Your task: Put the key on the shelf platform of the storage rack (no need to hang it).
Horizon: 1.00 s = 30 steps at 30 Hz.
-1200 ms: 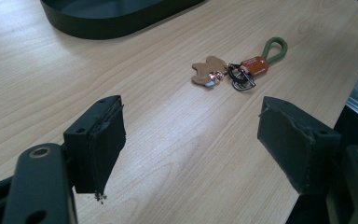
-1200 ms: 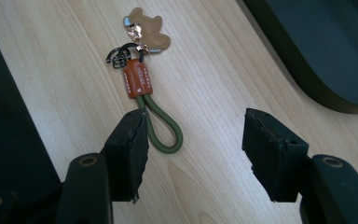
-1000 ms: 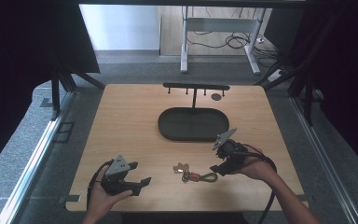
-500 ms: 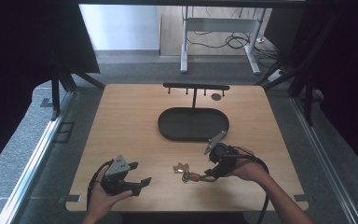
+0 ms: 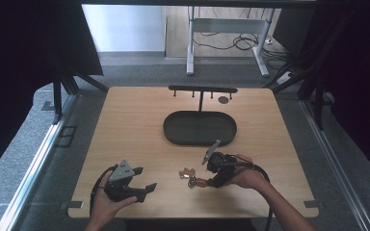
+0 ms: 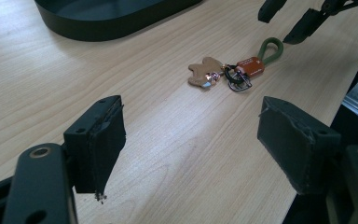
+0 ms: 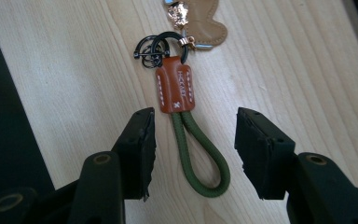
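A key ring (image 7: 186, 116) lies flat on the wooden table (image 5: 139, 125), near the front edge on the person's side. It has a green cord loop (image 7: 203, 156), an orange leather tab (image 7: 176, 89), some dark metal rings (image 7: 161, 46) and a little tan charm (image 6: 204, 73).

The right claw (image 7: 193, 137) is low over the key ring with its jaws wide apart, one on each side of the green loop. They are not touching it yet. I think the loop is the pick because it is soft and sticks out, so it is easy to pinch. The claw points along the cord, so shutting would squeeze both strands together.

The left claw (image 6: 191, 140) waits farther off near the front left part of the table, also wide open and holding nothing. It faces the key ring, so maybe it is there to help later.

Behind the key ring sits a dark oval tray (image 5: 173, 137), and behind that a small black rack (image 5: 202, 90) with pegs hanging down. My guess is the key ring is meant to go on a peg or in the tray, and the loop would slip over a peg nicely. No one said what the job is, so that is only a guess
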Each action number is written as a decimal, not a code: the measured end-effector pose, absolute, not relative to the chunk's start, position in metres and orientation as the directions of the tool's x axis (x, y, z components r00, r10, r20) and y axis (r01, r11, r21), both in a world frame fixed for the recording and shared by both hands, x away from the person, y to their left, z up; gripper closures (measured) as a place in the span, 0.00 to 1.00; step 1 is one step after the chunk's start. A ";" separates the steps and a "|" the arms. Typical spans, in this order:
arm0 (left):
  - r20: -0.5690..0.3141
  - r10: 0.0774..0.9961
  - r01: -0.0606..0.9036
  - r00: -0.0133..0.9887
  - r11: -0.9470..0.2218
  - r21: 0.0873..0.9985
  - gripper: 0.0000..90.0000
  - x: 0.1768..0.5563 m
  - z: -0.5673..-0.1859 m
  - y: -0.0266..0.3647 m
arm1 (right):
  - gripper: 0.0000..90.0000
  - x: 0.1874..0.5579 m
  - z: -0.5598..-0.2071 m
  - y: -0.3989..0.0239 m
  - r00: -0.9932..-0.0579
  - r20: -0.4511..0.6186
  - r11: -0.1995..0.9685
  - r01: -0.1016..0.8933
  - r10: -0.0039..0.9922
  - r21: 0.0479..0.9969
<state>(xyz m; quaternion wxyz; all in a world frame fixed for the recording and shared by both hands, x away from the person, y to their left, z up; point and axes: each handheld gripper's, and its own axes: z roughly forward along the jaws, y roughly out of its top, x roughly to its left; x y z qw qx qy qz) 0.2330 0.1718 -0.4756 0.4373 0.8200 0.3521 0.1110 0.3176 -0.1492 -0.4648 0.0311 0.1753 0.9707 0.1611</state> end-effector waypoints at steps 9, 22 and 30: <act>-0.126 0.677 0.480 0.725 -0.366 0.797 0.26 0.233 -0.475 0.173 | 0.56 0.319 -0.479 -0.136 -0.944 0.012 0.901 0.318 0.329 0.294; -0.126 0.678 0.477 0.724 -0.361 0.801 0.26 0.232 -0.473 0.175 | 0.62 0.321 -0.492 -0.122 -0.954 0.015 0.923 0.293 0.299 0.248; -0.128 0.678 0.479 0.724 -0.360 0.801 0.26 0.233 -0.474 0.175 | 0.65 0.323 -0.497 -0.117 -0.959 0.007 0.935 0.277 0.282 0.222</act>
